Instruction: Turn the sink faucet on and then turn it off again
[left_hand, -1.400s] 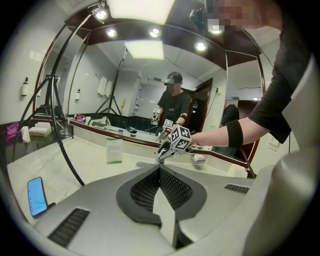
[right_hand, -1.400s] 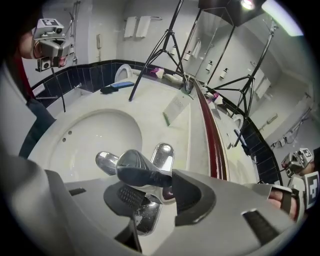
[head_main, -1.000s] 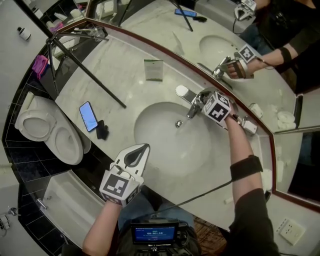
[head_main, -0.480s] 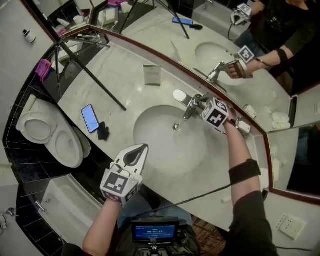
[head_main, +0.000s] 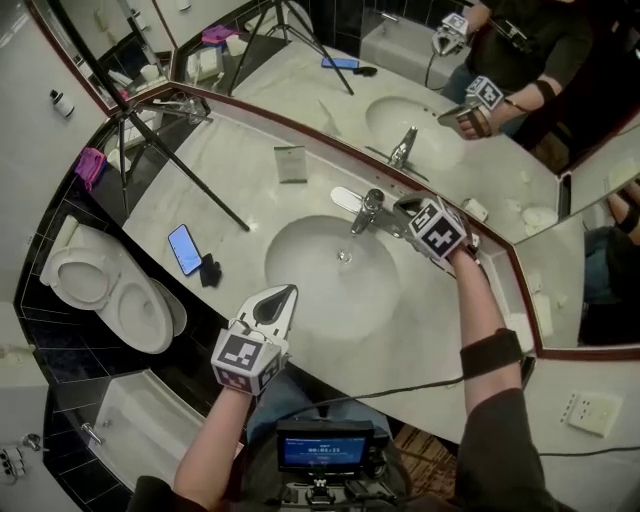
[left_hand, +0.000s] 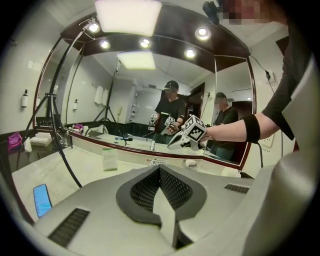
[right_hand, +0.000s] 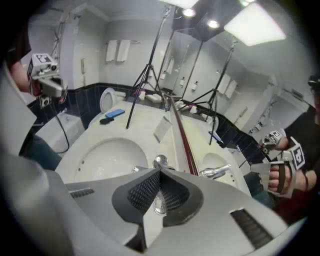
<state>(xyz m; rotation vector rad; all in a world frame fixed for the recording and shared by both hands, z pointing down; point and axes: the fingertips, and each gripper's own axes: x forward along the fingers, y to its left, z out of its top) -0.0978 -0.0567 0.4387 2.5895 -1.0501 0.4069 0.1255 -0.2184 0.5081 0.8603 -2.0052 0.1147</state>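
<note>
The right gripper (head_main: 404, 205) has lifted off the faucet (head_main: 366, 208), which it covered in the earlier head views. It now stands apart at the faucet's 3 o'clock, leaving the lever exposed. Its jaws have just been closing from wide apart to almost together, with nothing gripped between them.

A bathroom, seen from above: a pale marble vanity counter (head_main: 200, 195) holds an oval sink (head_main: 295, 260) with a chrome faucet (head_main: 366, 208), backed by a wide wall mirror (head_main: 330, 110). A white toilet (head_main: 85, 280) and a bathtub (head_main: 140, 420) sit beside it among dark tiles (head_main: 25, 300).
</note>
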